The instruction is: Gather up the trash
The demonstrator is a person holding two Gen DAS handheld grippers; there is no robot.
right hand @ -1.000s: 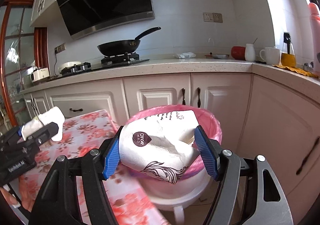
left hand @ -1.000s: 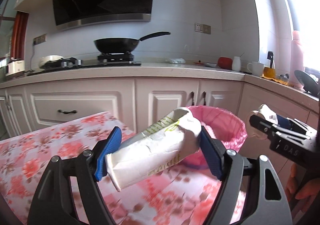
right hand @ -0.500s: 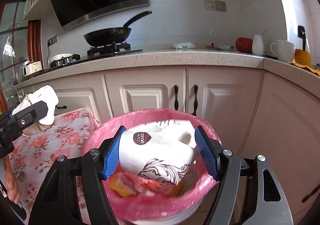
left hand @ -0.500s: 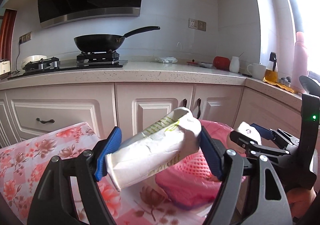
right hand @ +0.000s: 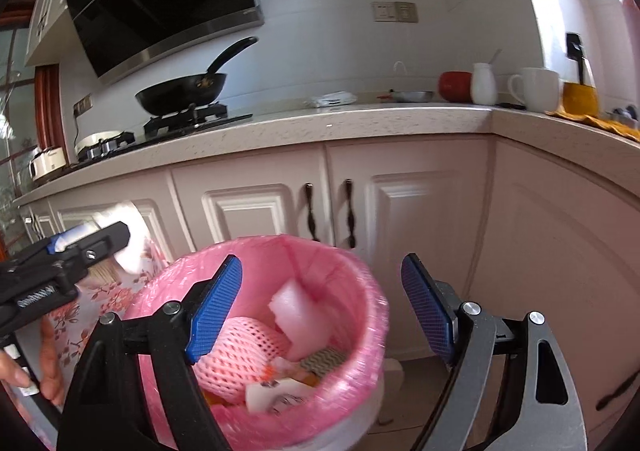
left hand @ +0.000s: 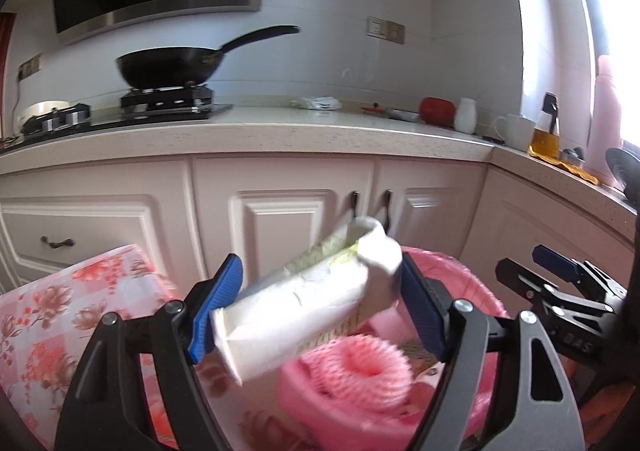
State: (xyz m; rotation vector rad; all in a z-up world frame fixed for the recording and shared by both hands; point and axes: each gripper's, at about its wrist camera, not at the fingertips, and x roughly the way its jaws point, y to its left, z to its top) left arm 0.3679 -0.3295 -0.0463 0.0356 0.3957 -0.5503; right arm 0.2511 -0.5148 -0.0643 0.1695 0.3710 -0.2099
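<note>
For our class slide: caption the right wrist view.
Right hand-held gripper, jaws open and empty, above pink-lined bin holding trash.

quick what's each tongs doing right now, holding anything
left tongs: jaws just opening, crumpled paper cup between them, slipping free over the pink-lined bin.
right tongs: just opened, empty above the bin.

The right gripper (right hand: 320,307) has just been opening its jaws, and the white paper cup it carried a second ago is gone from between them; nothing is there now. The left gripper (left hand: 318,307) has also just been opening, its crumpled white carton (left hand: 304,299) between the pads and blurred. Both have come from beside the floral surface (left hand: 60,307) to over the pink-lined bin (right hand: 352,291).
</note>
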